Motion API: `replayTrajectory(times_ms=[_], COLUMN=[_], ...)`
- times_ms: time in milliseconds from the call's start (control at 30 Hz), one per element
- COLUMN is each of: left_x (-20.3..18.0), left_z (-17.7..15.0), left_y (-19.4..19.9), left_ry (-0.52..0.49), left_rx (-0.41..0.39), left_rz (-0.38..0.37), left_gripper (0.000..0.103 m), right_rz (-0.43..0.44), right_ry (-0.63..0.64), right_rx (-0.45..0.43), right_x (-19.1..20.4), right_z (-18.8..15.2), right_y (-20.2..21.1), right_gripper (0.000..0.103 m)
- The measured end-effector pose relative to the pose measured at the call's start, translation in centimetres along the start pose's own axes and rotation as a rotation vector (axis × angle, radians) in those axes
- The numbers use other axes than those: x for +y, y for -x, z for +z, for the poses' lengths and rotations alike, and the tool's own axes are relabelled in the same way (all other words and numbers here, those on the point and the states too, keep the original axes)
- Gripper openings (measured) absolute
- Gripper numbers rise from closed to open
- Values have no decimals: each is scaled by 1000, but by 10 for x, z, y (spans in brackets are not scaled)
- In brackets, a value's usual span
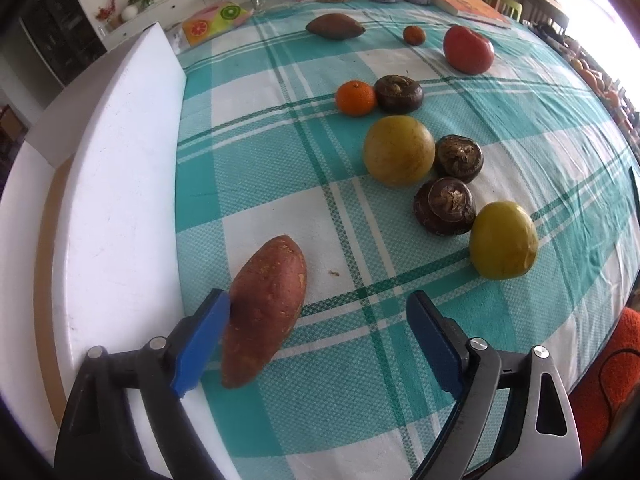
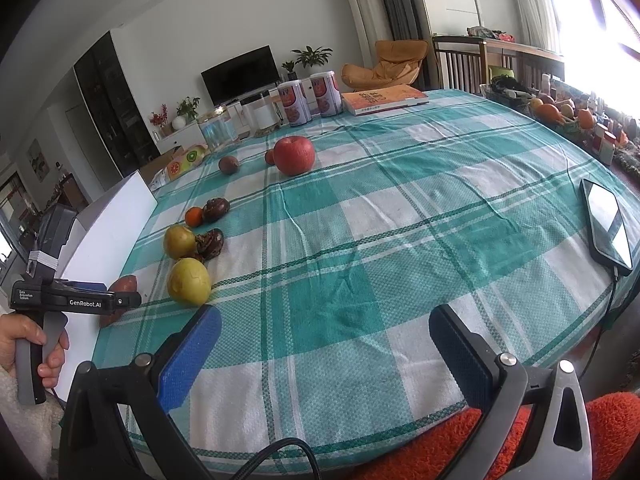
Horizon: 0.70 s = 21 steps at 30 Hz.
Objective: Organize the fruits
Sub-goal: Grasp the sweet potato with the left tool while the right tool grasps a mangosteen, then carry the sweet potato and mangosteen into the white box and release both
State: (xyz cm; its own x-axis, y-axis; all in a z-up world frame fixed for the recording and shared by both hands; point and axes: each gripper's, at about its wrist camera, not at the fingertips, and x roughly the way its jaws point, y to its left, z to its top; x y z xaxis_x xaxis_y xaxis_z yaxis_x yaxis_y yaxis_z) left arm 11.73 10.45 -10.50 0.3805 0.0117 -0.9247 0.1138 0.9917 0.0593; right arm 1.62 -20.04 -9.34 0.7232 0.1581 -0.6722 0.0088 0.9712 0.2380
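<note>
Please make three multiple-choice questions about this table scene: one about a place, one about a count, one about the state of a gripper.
1. Where does the near sweet potato lie?
A. beside the white board
B. on the book
C. beside the phone

2. How many yellow round fruits are on the cloth?
A. one
B. two
C. four

3. How is the left gripper?
A. shut on the sweet potato
B. open, one pad beside it
C. out of view

Answers:
1 A, the white board runs along its left.
2 B, one and another.
3 B, wide gap between its pads.
</note>
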Motion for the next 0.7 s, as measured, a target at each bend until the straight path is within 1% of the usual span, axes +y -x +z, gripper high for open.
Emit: replayTrajectory(times_ms=[33, 100, 233, 267, 300, 333, 367, 400, 467, 500, 567, 600, 667, 700], left_x=[3, 7, 3, 3, 5, 9, 13, 18, 25, 25, 24, 24, 26, 27], left_z=[2, 6, 5, 4, 2, 1, 1, 2, 0, -2, -8, -11, -18, -21], left_y=[2, 2, -23, -30, -35, -34, -32, -28, -24, -22, -16, -14, -11, -10], left_ry=[5, 10, -30, -29, -15, 16, 38, 56, 100, 112, 124, 136, 175, 194], left_rx=[-5, 0, 99, 119, 130, 106, 88, 68, 50, 43, 16, 9, 4, 0], left_rz=[-9, 20, 53, 51, 38, 15, 36, 35, -50, -70, -102, -131, -187, -208], left_gripper=[85, 84, 84, 84, 81, 78, 59, 46, 44, 44, 44, 44, 44, 44], right_rz=[0, 0, -2, -2, -2, -1, 2, 4, 26, 55, 146, 185, 235, 248], right_ry=[-1, 0, 3, 3, 2, 0, -2, -6, -12, -10, 12, 33, 105, 130], right_rx=[-1, 1, 6, 4, 2, 0, 1, 6, 47, 81, 148, 185, 241, 260], right_x=[0, 0, 1, 1, 1, 0, 0, -1, -2, 0, 6, 13, 34, 45], right_z=[0, 0, 0, 0, 0, 0, 0, 1, 4, 9, 24, 34, 55, 65], right_y=[0, 0, 0, 1, 0, 0, 0, -1, -9, -17, -39, -53, -85, -101], right_gripper=[103, 103, 103, 103, 103, 103, 103, 103, 103, 103, 103, 103, 101, 89])
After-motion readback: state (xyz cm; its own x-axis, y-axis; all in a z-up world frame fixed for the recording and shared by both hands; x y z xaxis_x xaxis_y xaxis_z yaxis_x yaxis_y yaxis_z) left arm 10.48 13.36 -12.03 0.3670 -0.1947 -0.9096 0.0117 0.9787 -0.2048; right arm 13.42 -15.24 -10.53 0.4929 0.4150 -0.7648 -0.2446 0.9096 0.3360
